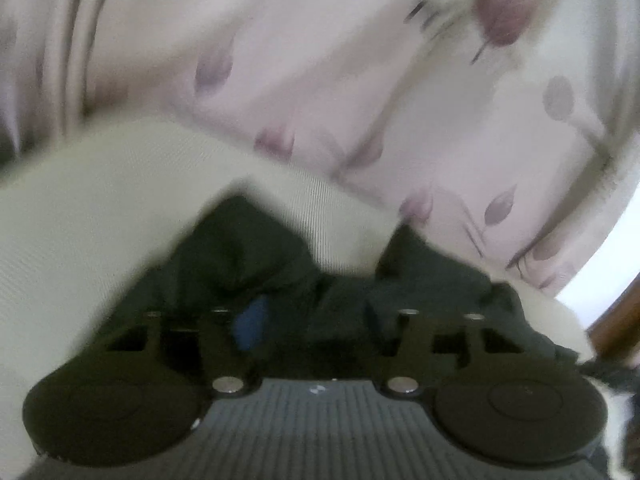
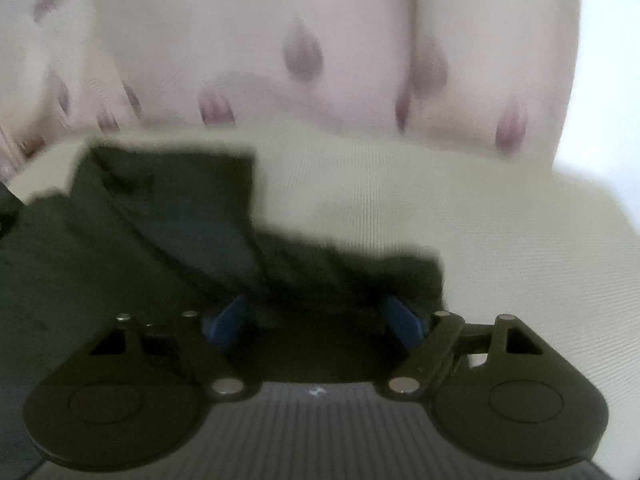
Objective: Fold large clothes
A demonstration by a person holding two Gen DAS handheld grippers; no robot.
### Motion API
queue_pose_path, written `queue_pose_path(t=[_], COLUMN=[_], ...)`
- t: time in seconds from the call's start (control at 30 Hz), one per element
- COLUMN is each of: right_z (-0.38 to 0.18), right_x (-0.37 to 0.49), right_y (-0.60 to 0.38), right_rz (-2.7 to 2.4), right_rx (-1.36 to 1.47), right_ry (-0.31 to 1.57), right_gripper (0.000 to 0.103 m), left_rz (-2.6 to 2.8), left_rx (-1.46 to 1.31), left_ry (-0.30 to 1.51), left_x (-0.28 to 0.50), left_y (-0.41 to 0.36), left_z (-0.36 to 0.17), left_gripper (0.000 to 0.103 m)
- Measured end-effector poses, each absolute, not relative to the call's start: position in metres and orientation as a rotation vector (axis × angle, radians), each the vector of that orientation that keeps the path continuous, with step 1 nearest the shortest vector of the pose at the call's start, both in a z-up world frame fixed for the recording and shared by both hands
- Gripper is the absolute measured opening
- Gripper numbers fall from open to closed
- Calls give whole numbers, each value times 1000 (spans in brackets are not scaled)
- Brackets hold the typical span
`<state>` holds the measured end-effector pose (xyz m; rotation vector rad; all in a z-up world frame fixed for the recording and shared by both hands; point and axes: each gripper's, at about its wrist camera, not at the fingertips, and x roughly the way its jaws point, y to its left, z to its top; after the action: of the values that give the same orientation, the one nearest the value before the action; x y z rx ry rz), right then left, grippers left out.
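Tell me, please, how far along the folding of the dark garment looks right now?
Done: the dark garment lies bunched in layers on the cream cloth, so at least one fold seems laid. In hand: nothing; the right claw stands open, its blue pads clear of the fabric, and the left claw looks open over the same garment. Left: its edges are uneven and rumpled, so squaring and probably further folding remain.

Black claw [image 2: 316, 322], blue fingers [image 2: 226, 324]
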<state>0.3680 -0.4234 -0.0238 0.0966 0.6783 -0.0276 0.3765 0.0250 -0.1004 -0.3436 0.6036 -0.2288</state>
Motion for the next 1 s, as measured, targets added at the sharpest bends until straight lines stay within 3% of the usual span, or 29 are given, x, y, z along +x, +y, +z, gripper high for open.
queue_pose_path(t=[0.03, 0.13, 0.17, 0.23, 0.3, 0.33, 0.43, 0.77, 1.0], right_z=[-13, 5, 5, -1, -11, -18, -36, -87, -53], right_x=[364, 365, 371, 382, 394, 400, 419, 449, 423], right_y=[-420, -392, -375, -341, -310, -295, -269, -270, -333], right_rz=[-17, 104, 149, 227, 281, 292, 305, 270, 249], right_rx=[117, 161, 142, 110, 68, 39, 3, 139, 329], right_ry=[638, 577, 585, 599, 624, 635, 692, 869, 777], right_gripper=[79, 79, 79, 79, 78, 77, 57, 57, 60], left_rz=[-232, -220, -215, -178, -133, -115, -100, -97, -110], left_rx=[-308, -250, -255, -270, -290, -308, -350, -425, -400], left_ry=[572, 583, 625, 683, 698, 712, 753, 749, 728], left_x=[377, 392, 402, 414, 419, 420, 421, 418, 414], left_y=[23, 14, 13, 17, 24, 28, 41, 61, 60], left_z=[-91, -81, -86, -100, -113, -120, -139, -165, -164], left_gripper=[66, 63, 59, 36, 29, 29, 28, 12, 12])
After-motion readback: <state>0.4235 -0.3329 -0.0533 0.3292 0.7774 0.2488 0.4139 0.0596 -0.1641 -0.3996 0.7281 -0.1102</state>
